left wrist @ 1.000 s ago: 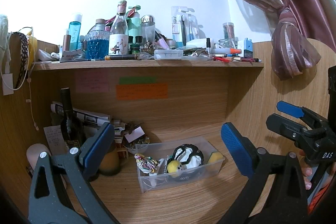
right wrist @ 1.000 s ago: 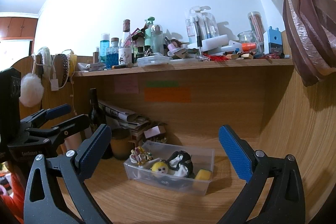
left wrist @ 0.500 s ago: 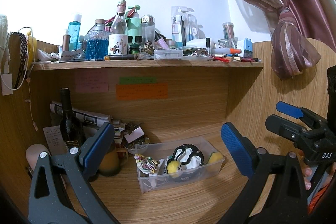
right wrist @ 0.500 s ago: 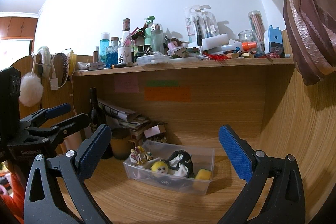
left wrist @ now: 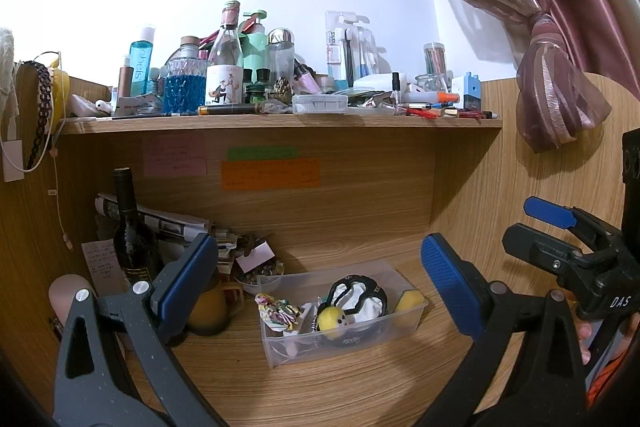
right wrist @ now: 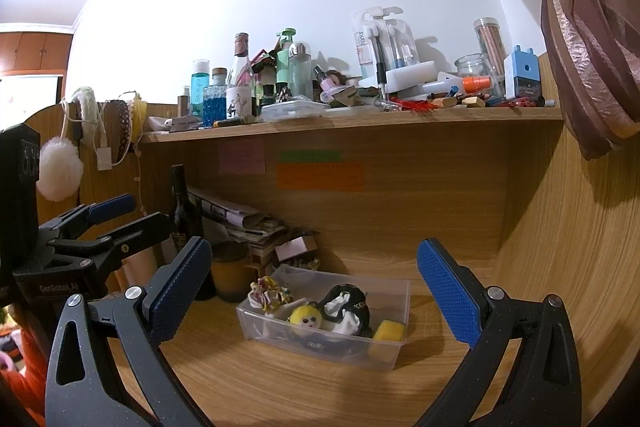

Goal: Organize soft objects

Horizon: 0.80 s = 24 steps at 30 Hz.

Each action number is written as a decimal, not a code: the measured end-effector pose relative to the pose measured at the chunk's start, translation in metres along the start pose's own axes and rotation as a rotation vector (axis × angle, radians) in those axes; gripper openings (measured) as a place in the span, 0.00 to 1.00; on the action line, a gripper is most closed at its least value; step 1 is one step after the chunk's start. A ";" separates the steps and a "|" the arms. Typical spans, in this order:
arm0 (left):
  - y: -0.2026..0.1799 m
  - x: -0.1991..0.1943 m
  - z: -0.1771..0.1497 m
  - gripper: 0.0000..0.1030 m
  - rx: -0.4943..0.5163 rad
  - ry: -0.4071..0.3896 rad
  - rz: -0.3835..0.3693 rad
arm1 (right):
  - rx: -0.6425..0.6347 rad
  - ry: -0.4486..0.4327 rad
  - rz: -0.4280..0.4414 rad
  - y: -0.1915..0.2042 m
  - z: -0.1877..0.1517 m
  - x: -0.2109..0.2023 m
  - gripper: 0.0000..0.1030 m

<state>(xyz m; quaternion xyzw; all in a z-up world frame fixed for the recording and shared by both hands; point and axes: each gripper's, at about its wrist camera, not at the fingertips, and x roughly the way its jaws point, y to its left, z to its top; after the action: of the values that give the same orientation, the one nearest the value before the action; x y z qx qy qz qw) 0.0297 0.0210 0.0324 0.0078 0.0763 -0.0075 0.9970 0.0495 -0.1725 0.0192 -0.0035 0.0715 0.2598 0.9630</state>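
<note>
Inside the clear bin [right wrist: 394, 341], a yellow sponge [right wrist: 389, 330] sits half-hidden behind its wall.

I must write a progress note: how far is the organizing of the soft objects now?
Done, it seems: the yellow plush, black-and-white pouch, scrunchie and yellow sponge lie inside the clear bin. In hand: nothing; left tool and right tool are open, apart from the bin. What is left cannot be told.

Plastic bin [left wrist: 404, 323] on the desk [left wrist: 360, 387], plush toys [left wrist: 328, 319] inside, wine bottle [left wrist: 130, 231] to its left, under the shelf [left wrist: 280, 125].
</note>
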 end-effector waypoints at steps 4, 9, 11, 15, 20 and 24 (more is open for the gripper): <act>0.001 0.000 -0.001 1.00 -0.005 -0.002 -0.008 | 0.001 0.000 0.003 -0.001 -0.001 0.000 1.00; 0.001 0.001 -0.001 1.00 0.000 -0.003 -0.014 | 0.005 0.002 0.001 0.000 -0.002 0.000 1.00; -0.001 0.001 -0.001 1.00 -0.001 0.000 -0.016 | 0.005 0.002 0.000 0.000 -0.002 0.000 1.00; -0.002 0.000 -0.001 1.00 0.002 -0.003 -0.016 | 0.005 0.002 0.002 -0.001 -0.003 0.000 1.00; -0.001 0.001 -0.002 1.00 -0.012 0.006 -0.028 | 0.012 0.008 -0.001 -0.002 -0.002 0.002 1.00; 0.000 0.002 -0.004 1.00 -0.021 0.011 -0.042 | 0.016 0.015 -0.003 -0.002 -0.003 0.004 1.00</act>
<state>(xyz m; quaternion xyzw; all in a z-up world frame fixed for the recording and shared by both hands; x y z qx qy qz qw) 0.0310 0.0208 0.0283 -0.0041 0.0819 -0.0276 0.9962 0.0530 -0.1724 0.0156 0.0020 0.0809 0.2576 0.9629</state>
